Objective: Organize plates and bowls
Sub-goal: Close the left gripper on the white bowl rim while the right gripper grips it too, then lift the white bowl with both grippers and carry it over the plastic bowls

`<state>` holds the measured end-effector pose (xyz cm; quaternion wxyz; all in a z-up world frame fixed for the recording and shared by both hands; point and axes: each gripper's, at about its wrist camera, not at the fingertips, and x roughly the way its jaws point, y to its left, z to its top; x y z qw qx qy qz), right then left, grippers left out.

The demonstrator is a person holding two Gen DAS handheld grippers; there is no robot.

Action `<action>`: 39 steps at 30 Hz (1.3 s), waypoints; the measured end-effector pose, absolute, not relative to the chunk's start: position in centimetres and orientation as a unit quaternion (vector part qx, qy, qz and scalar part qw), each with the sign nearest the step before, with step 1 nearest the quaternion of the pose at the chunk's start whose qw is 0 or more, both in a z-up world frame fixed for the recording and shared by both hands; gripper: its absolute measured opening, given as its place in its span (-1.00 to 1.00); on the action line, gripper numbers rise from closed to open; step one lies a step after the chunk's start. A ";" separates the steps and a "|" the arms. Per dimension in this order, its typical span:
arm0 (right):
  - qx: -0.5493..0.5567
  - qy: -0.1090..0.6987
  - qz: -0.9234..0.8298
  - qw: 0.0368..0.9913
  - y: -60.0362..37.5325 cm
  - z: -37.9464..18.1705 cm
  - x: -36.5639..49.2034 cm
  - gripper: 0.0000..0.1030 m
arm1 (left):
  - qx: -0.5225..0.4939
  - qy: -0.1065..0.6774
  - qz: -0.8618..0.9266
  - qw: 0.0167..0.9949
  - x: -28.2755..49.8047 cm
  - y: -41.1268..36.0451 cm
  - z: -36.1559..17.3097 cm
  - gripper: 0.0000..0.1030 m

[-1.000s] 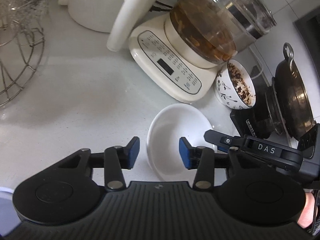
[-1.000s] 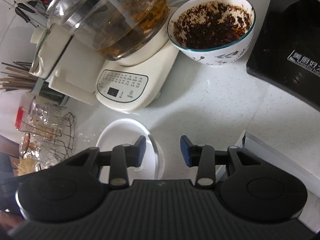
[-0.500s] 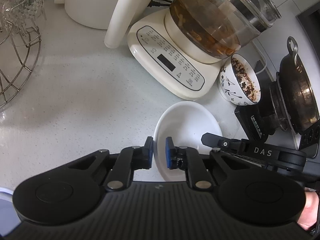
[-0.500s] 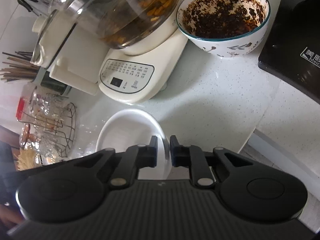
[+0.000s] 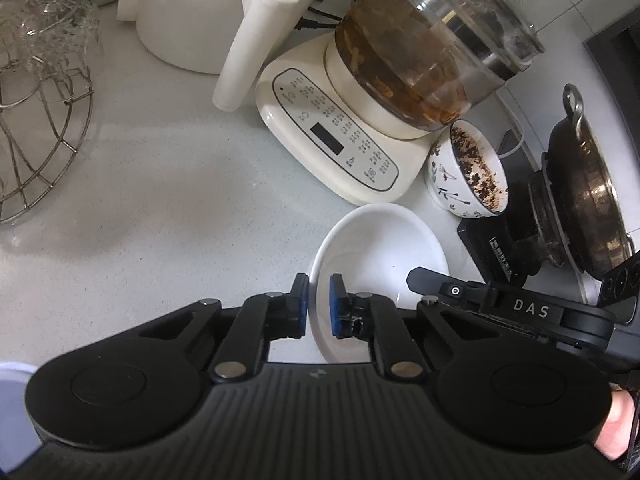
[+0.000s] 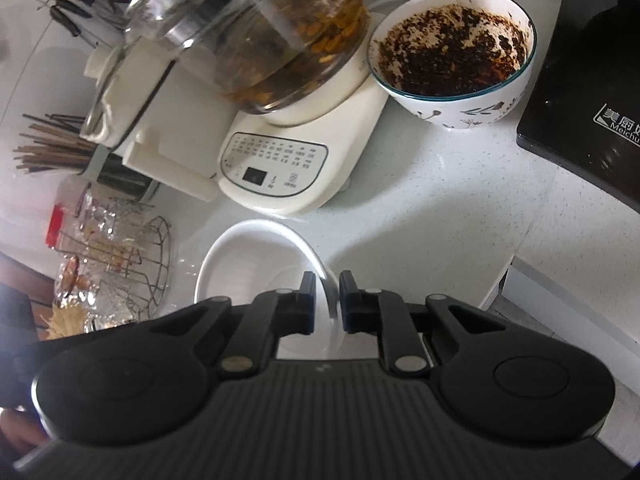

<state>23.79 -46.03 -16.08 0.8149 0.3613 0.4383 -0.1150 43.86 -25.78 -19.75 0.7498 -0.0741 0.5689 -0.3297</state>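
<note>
Near rim of white plate (image 5: 380, 244) hidden behind left gripper (image 5: 319, 304) body; same plate (image 6: 256, 264) cut off below by right gripper (image 6: 327, 300) body
Contact of jaws with plate rim not resolved in either view
Glass kettle (image 5: 432, 40) lid cropped by top edge
Wire rack (image 5: 36, 120) cut by left edge, glassware on it blurred
Panel lettering on kettle base (image 6: 276, 168) too small to be read
Dark pan (image 5: 584, 184) partly lost at right edge
Chopsticks (image 6: 48, 148) smeared by blur
</note>
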 end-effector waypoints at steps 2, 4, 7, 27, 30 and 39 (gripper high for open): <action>0.360 0.435 -0.113 0.818 -45.9 -15.6 23.7 -0.71 | -0.074 0.568 -0.327 0.752 43.6 -25.6 -19.5 -0.75; 0.359 0.431 -0.110 0.821 -45.7 -15.1 23.6 -0.71 | -0.071 0.569 -0.323 0.753 43.3 -25.4 -19.2 -0.75; 0.352 0.424 -0.104 0.828 -45.4 -14.2 23.5 -0.71 | -0.067 0.565 -0.318 0.759 42.8 -25.0 -18.5 -0.75; 0.322 0.400 -0.069 0.856 -40.4 -9.1 22.7 -0.70 | -0.090 0.547 -0.301 0.776 40.4 -19.1 -13.1 -0.75; 0.325 0.397 -0.062 0.856 -39.3 -8.6 22.8 -0.70 | -0.090 0.543 -0.296 0.781 40.2 -17.8 -12.4 -0.75; 0.312 0.397 -0.032 0.863 -35.7 -7.4 23.8 -0.70 | -0.104 0.524 -0.280 0.797 39.4 -13.2 -10.7 -0.75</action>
